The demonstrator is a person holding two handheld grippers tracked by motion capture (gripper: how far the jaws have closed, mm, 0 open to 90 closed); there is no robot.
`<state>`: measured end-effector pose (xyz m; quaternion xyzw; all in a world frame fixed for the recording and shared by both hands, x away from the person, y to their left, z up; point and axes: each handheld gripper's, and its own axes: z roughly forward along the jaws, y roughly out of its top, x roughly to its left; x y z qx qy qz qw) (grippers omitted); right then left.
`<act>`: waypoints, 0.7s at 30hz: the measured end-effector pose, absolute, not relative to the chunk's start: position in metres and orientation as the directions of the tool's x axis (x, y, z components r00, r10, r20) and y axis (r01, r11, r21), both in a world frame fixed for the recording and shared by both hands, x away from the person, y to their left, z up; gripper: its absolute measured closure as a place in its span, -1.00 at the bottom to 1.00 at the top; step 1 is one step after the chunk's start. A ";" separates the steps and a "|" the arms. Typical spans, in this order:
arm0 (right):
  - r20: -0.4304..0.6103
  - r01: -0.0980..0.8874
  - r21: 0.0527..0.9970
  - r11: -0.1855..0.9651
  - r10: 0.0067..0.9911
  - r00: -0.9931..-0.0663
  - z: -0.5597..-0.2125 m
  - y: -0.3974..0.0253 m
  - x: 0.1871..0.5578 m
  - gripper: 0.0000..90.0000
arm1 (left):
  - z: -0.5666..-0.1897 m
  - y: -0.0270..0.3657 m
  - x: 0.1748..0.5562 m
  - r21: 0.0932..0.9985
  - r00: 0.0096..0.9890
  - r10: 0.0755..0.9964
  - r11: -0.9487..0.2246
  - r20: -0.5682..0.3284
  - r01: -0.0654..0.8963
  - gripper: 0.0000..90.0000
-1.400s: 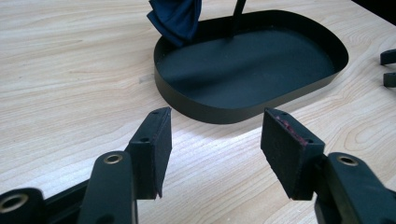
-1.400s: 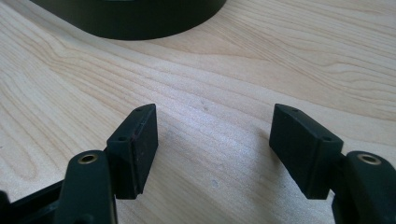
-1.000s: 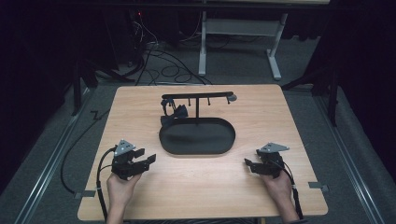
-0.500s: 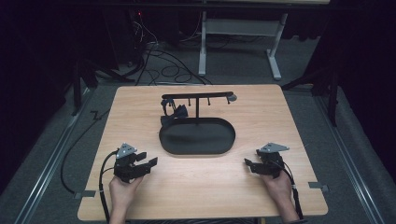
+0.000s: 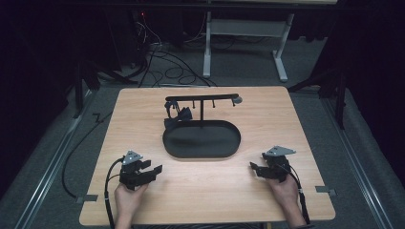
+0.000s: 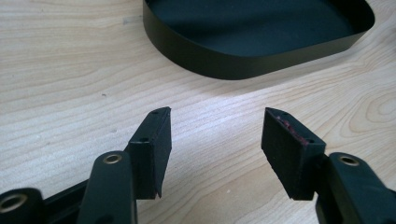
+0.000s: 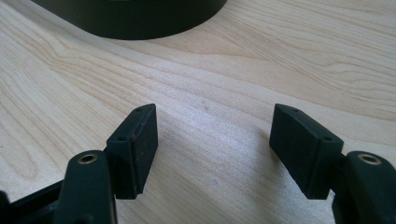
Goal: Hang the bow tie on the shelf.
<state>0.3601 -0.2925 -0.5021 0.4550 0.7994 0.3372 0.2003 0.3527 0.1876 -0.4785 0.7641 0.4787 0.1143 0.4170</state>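
A black oval tray (image 5: 224, 149) sits mid-table with a black T-shaped rack (image 5: 201, 98) rising from its back edge. A small dark object (image 5: 177, 116) hangs from the rack's left side over the tray's rim. My left gripper (image 5: 154, 170) rests low on the wood at the front left, open and holding nothing, pointing toward the tray (image 6: 224, 65). My right gripper (image 5: 253, 168) lies at the front right, open and bare, with the tray's wall (image 7: 140, 21) ahead of it. In the gripper views the left gripper (image 6: 215, 135) and the right gripper (image 7: 215, 135) have wide gaps above bare wood.
The wooden table (image 5: 143, 119) stands on a grey floor with cables (image 5: 157, 47) and a white stand (image 5: 248, 28) behind it. Rails run along the floor on both sides. Bare wood lies around the tray and between the two hands.
My left gripper has slid back toward the front edge and slightly right. The right gripper has stayed put.
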 end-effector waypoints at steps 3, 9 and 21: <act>-0.013 0.593 0.721 0.358 0.863 -0.505 -0.502 -0.292 0.360 -0.25 | -0.482 0.186 0.353 0.740 0.510 0.832 -0.200 -0.218 0.642 -0.05; -0.013 0.593 0.721 0.358 0.863 -0.506 -0.502 -0.292 0.360 -0.25 | -0.488 0.184 0.352 0.734 0.502 0.841 -0.208 -0.204 0.647 -0.05; -0.014 0.591 0.722 0.360 0.862 -0.507 -0.502 -0.292 0.360 -0.25 | -0.496 0.181 0.351 0.736 0.489 0.856 -0.223 -0.166 0.639 -0.05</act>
